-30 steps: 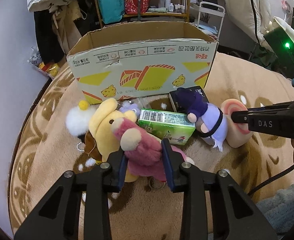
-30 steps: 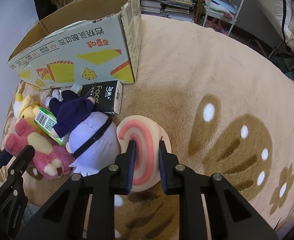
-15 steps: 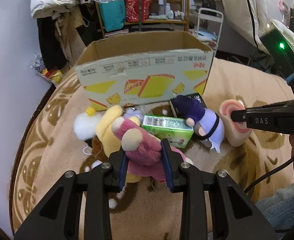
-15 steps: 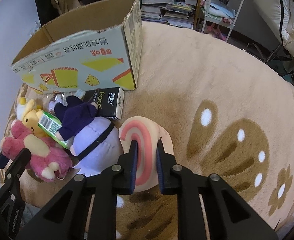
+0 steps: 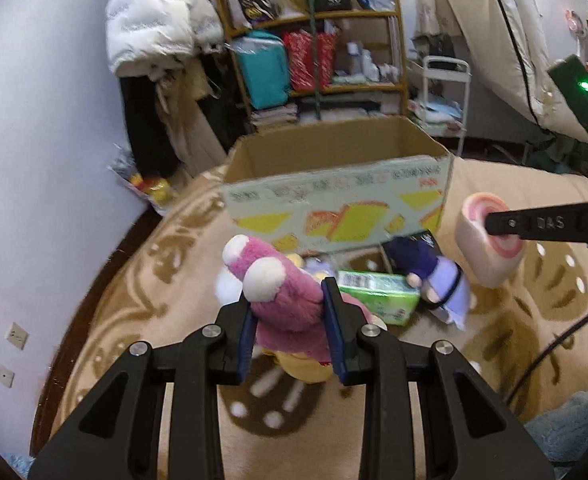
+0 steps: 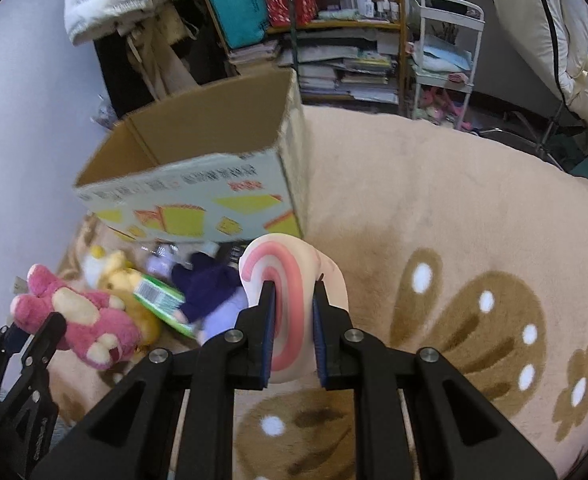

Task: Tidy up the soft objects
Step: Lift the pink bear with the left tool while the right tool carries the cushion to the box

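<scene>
My left gripper [image 5: 290,308] is shut on a pink plush bear [image 5: 282,300] and holds it above the rug; the bear also shows in the right wrist view [image 6: 82,316]. My right gripper [image 6: 293,300] is shut on a cream plush roll with pink swirl [image 6: 290,276], lifted off the rug; the roll also shows in the left wrist view [image 5: 482,256]. An open cardboard box [image 5: 334,196] stands behind, also seen in the right wrist view [image 6: 198,160]. A purple-hooded doll [image 5: 438,276] and a yellow plush [image 6: 122,280] lie in front of the box.
A green carton [image 5: 378,292] and a black box [image 5: 426,240] lie among the toys on the beige patterned rug [image 6: 454,240]. Shelves [image 5: 314,60], a white cart [image 6: 446,60] and hanging clothes stand behind the box. A wall is at left.
Both grippers have risen, lifting the pink bear and the swirl roll off the rug. The views now tilt up toward the box and shelves.
</scene>
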Motion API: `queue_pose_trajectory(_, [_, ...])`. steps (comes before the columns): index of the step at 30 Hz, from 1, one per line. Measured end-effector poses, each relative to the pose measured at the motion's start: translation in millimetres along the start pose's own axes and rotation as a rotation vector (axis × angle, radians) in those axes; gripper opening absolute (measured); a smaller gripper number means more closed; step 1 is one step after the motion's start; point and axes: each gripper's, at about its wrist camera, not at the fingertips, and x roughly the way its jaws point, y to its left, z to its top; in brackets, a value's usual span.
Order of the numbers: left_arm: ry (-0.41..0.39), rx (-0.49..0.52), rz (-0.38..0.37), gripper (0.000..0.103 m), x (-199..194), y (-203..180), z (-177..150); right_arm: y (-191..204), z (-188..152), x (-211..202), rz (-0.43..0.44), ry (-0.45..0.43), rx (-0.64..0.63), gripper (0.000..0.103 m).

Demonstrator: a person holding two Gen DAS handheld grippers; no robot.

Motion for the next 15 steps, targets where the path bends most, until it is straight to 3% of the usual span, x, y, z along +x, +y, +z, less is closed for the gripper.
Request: queue_pose_trajectory(15, [-0.180,-0.092,0.069,0.030,-40.4,43.2,20.9,22.8,-6.2,-68.8,0.071,-0.226,-0.058,0.017])
